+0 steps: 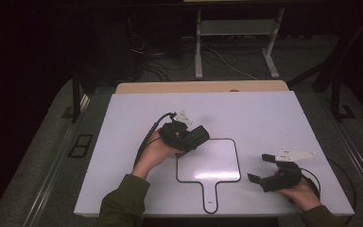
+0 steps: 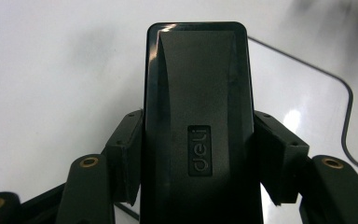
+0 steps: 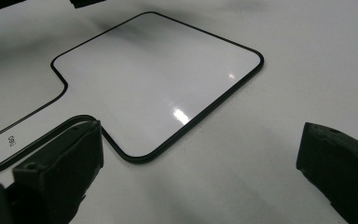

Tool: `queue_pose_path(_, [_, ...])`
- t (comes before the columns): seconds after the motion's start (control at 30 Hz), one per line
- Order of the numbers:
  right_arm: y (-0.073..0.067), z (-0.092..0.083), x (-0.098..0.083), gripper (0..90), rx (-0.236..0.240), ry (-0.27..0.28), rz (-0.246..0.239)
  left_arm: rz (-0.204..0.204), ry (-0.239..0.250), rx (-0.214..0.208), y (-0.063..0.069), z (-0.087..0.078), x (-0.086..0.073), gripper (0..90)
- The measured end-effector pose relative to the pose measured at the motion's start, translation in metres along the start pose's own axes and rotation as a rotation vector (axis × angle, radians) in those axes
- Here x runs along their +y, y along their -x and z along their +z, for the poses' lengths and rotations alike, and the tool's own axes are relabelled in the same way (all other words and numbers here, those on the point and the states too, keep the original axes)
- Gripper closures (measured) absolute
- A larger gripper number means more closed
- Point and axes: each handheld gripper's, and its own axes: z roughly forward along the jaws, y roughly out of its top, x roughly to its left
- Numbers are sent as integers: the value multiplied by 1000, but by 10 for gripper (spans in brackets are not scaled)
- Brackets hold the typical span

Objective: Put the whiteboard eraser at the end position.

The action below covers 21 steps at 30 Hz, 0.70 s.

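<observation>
White worktop (image 1: pixel 264 113) in a dark room: your left gripper (image 1: pixel 194 137) clamps a black eraser (image 2: pixel 198 116) near the centre; your right gripper (image 1: pixel 259 168) gapes near the front right corner.

Lab-like test room: white table (image 1: pixel 274 113), dark surroundings, floor cables (image 1: pixel 179 59), metal stand legs (image 1: pixel 198 47).

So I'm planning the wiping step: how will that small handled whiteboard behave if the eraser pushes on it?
The whiteboard lies flat, thin and glossy on the smooth white table, so it will probably slide unless pinned. It looks rigid, unlikely to flex or tip. The eraser, clamped in the left gripper, seems a hard block, so pushes transfer directly.
</observation>
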Motion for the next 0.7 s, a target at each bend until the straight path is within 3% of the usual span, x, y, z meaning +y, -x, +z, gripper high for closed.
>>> queue_pose_path(0.4, [1, 0, -1, 0, 4, 0, -2, -14, 41, 8, -23, 5, 21, 394])
queue_pose_path(0.6, [-1, -2, 0, 0, 5, 6, -1, -3, 31, 24, -36, 15, 35, 394])
queue_pose_path(0.7, [-1, -2, 0, 0, 6, 7, -1, -20, 29, 32, -43, 22, 41, 394])
